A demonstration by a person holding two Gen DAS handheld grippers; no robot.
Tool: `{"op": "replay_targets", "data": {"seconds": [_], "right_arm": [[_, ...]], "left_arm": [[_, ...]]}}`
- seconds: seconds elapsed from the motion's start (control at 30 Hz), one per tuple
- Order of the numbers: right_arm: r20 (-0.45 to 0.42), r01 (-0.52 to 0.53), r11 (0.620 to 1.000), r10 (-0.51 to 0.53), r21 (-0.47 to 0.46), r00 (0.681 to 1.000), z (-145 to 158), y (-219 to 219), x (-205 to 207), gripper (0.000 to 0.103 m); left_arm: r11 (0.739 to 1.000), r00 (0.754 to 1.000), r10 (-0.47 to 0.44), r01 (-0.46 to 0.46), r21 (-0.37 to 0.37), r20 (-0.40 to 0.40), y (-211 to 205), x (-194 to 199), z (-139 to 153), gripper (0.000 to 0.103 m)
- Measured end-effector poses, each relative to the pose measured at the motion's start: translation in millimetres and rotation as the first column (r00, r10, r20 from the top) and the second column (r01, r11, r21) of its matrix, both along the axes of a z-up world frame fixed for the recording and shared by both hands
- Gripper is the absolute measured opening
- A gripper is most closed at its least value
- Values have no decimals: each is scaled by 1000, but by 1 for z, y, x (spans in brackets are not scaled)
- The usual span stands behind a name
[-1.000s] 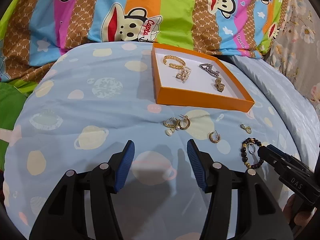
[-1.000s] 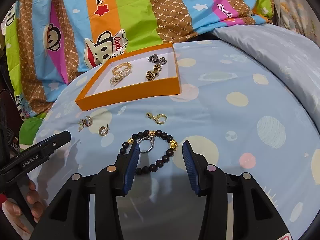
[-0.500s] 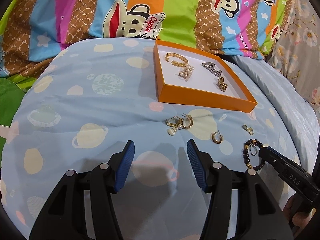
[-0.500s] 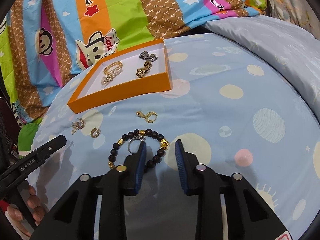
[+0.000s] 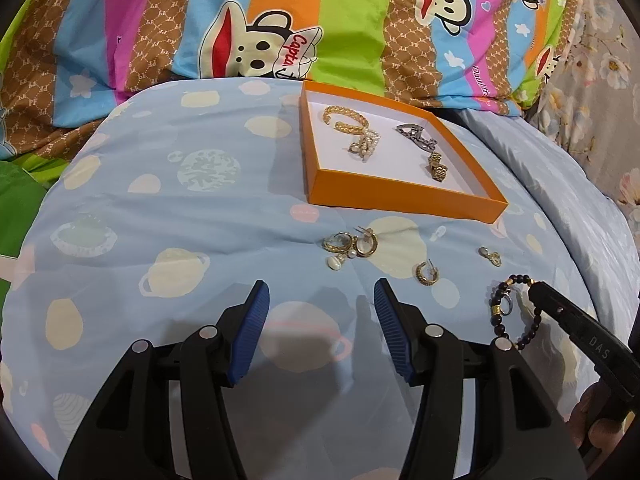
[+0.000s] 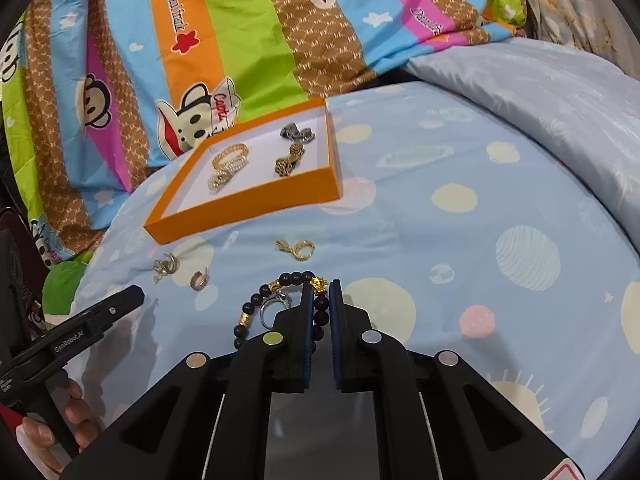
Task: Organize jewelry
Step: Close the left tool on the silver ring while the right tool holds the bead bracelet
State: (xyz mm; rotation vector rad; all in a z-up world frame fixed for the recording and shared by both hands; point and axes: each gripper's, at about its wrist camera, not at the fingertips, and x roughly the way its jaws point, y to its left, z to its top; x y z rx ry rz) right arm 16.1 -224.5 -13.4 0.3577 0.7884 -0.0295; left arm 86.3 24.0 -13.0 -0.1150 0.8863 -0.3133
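A black bead bracelet [image 6: 256,306] with gold beads lies on the blue bedspread; it also shows in the left wrist view [image 5: 498,312]. My right gripper [image 6: 321,292] is shut on its right side. A silver ring [image 6: 276,306] lies inside the bracelet loop. My left gripper [image 5: 320,300] is open and empty, just short of a cluster of gold earrings [image 5: 350,245]. A gold hoop [image 5: 426,273] and a small earring [image 5: 491,255] lie to the right. The orange tray [image 5: 404,198] holds several pieces of jewelry.
A striped monkey-print quilt [image 5: 280,20] is bunched behind the tray. A pale blue pillow [image 6: 540,92] lies at the right. A gold clasp earring [image 6: 298,248] lies between tray and bracelet. The bedspread [image 5: 160,200] slopes off at the left.
My right gripper's jaws have closed from wide open onto the bracelet's right side. My left gripper stayed open and drifted slightly back.
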Motion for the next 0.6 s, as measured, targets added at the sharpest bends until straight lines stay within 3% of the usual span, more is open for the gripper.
{"op": "replay_targets", "data": {"seconds": [0.13,0.27,0.6], "right_arm": [[39,20,1000,-19,-21,999,9,-1,-9,7],[29,46,998,-45,-38,999,13,-9,-16,7],[-51,161,984,-165,-72,985,2,-49,-41,7]], "left_arm": [[1000,1000,-20,20,-8,-2,-5,-4,2,53],[996,996,-68,65,-63,-59,-19,-10,0,53],[974,973,-224,223,-25,-59,-104,-22,7,53]]}}
